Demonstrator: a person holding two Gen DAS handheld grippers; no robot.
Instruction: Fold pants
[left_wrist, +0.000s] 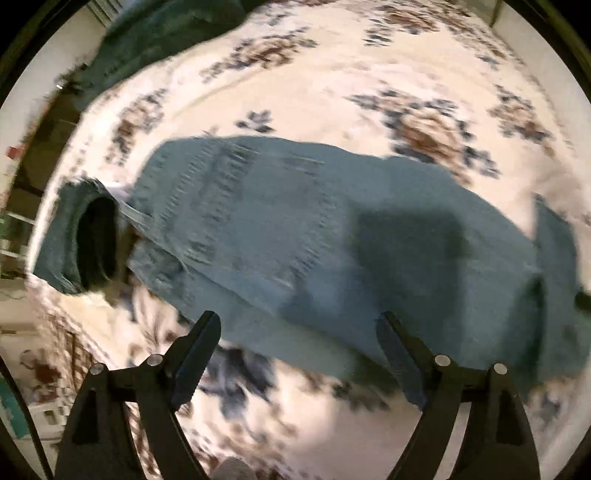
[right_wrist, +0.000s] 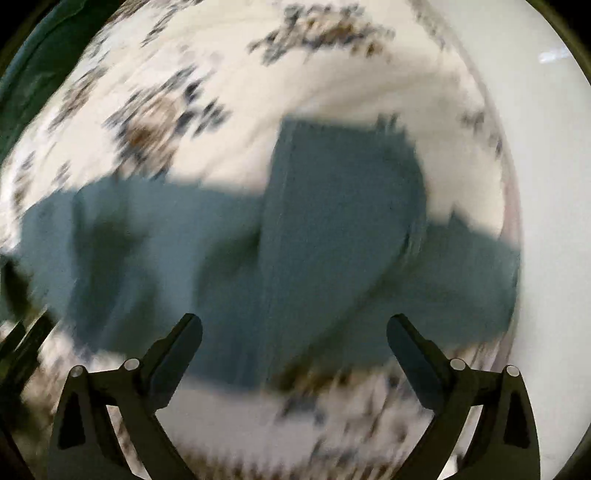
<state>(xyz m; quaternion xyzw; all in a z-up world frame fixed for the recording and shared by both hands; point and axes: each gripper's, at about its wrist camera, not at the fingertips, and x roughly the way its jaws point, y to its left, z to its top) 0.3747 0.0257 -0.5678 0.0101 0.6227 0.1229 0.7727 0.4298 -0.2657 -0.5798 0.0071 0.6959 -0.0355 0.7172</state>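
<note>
1. I see my left gripper (left_wrist: 299, 325) spread wide and holding nothing, above the near edge of the pants (left_wrist: 295, 236).
2. My right gripper (right_wrist: 293, 328) is equally wide and empty.
3. The pants lie on the floral bedspread (left_wrist: 332, 85).
4. Only the left view shows an open leg cuff (left_wrist: 94, 243); only the right shows a folded-over leg (right_wrist: 332, 206).

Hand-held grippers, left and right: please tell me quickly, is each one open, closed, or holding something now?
Left hand-held gripper: open, holding nothing, above the pants.
Right hand-held gripper: open, holding nothing, above the pants.
</note>
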